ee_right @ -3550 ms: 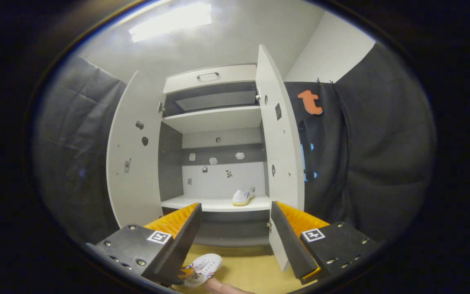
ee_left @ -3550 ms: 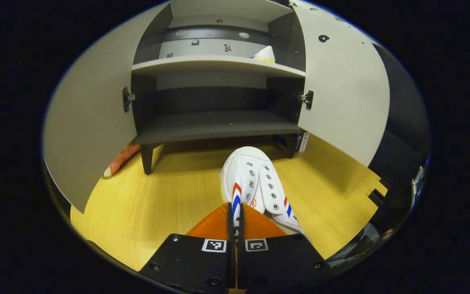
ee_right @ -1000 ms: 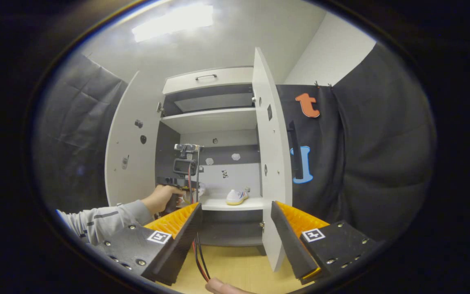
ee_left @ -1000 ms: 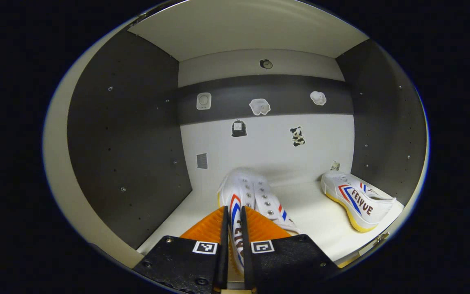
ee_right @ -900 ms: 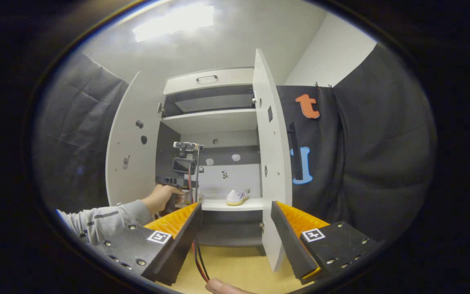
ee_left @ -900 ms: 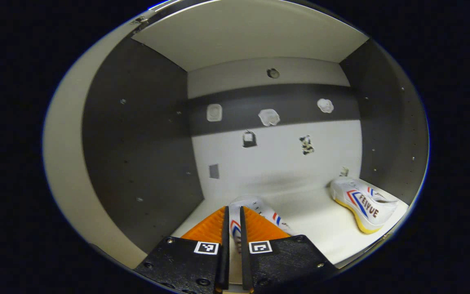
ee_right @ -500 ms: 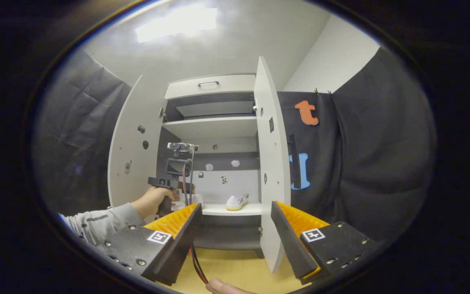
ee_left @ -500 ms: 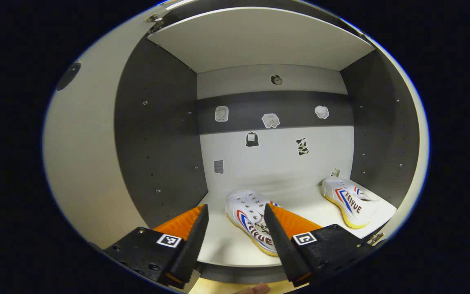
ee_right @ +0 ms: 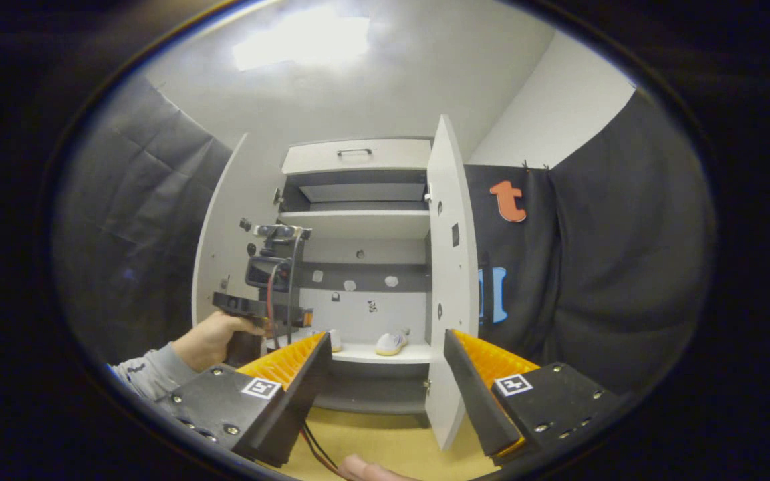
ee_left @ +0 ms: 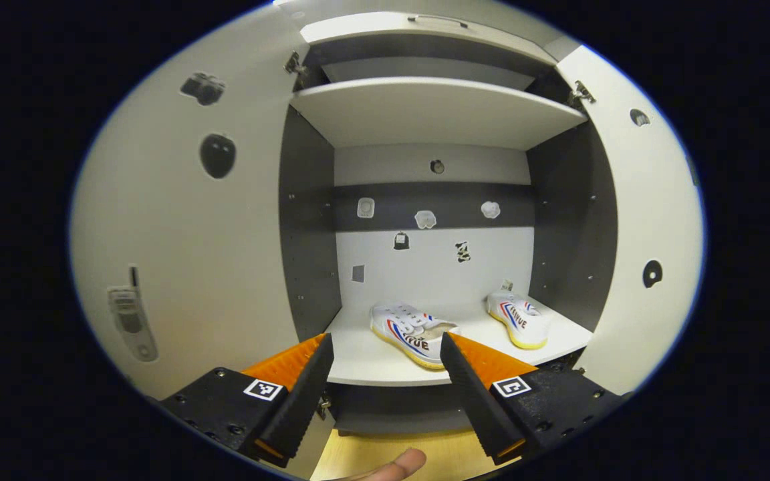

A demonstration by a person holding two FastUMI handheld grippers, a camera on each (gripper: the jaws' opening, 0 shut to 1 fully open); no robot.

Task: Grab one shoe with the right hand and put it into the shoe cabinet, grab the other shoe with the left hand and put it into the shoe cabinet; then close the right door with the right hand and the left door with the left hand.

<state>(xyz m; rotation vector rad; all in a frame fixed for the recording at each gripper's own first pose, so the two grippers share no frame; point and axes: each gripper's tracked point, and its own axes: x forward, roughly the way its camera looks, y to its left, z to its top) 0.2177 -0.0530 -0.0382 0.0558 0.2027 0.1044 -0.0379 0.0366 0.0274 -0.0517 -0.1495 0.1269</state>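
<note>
White shoes [ee_left: 412,329] [ee_left: 517,319] sit on the cabinet shelf [ee_left: 365,357] at twelve o'clock. Left gripper [ee_left: 383,387] and right gripper [ee_right: 385,377] are spread, empty. Next likely: right door [ee_right: 450,280] at one o'clock.

White shoes [ee_left: 414,327], red-blue stripes

A ceiling light [ee_right: 301,41] glares overhead, blown out and soft. The cabinet's interior [ee_left: 425,267] is evenly lit and sharp; straight edges bow toward the rims.

In the right gripper view one shoe [ee_right: 333,340] sits half-hidden behind a finger [ee_right: 291,374] — stickers too small to tell.
</note>
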